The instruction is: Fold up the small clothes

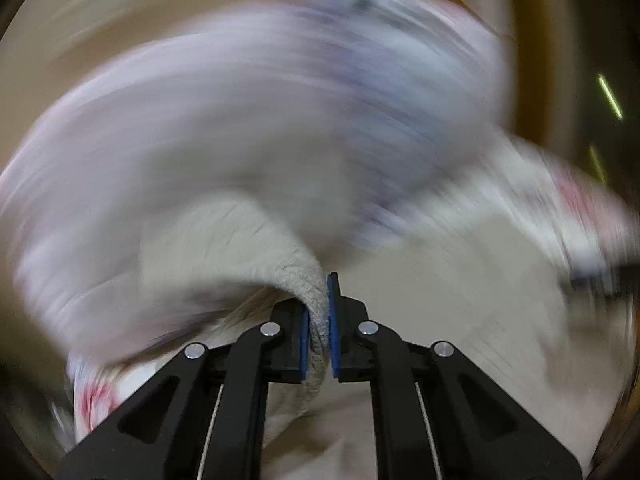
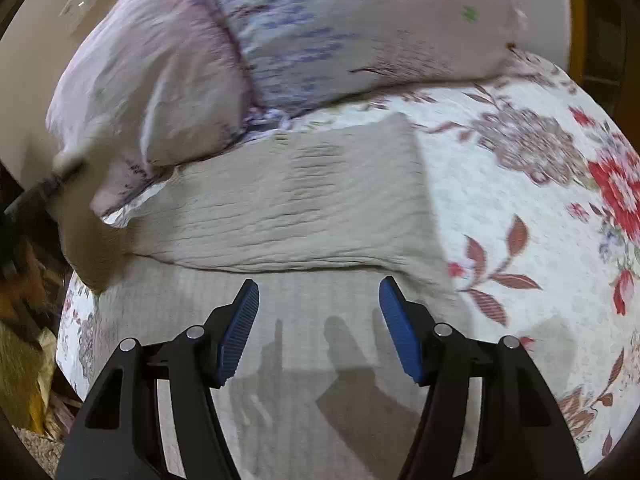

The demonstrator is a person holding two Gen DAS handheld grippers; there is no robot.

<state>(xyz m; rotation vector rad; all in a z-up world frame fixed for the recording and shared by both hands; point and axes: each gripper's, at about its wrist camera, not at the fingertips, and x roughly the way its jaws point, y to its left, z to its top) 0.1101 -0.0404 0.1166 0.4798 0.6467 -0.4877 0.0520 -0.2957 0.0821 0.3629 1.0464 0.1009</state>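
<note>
A small beige ribbed garment (image 2: 288, 216) lies on the floral bedspread (image 2: 520, 184), partly folded over itself. My left gripper (image 1: 319, 320) is shut on a bunched edge of the beige garment (image 1: 316, 300), lifted off the bed; that view is heavily motion-blurred. My right gripper (image 2: 319, 320) is open and empty, hovering just above the near part of the garment, with its shadow on the cloth. The left gripper shows blurred at the far left of the right wrist view (image 2: 44, 188), holding the cloth's left end.
Two pale pink and lilac pillows (image 2: 280, 40) lie at the head of the bed behind the garment. The bed's left edge (image 2: 68, 320) drops to a cluttered floor (image 2: 24, 360). A beige wall stands behind.
</note>
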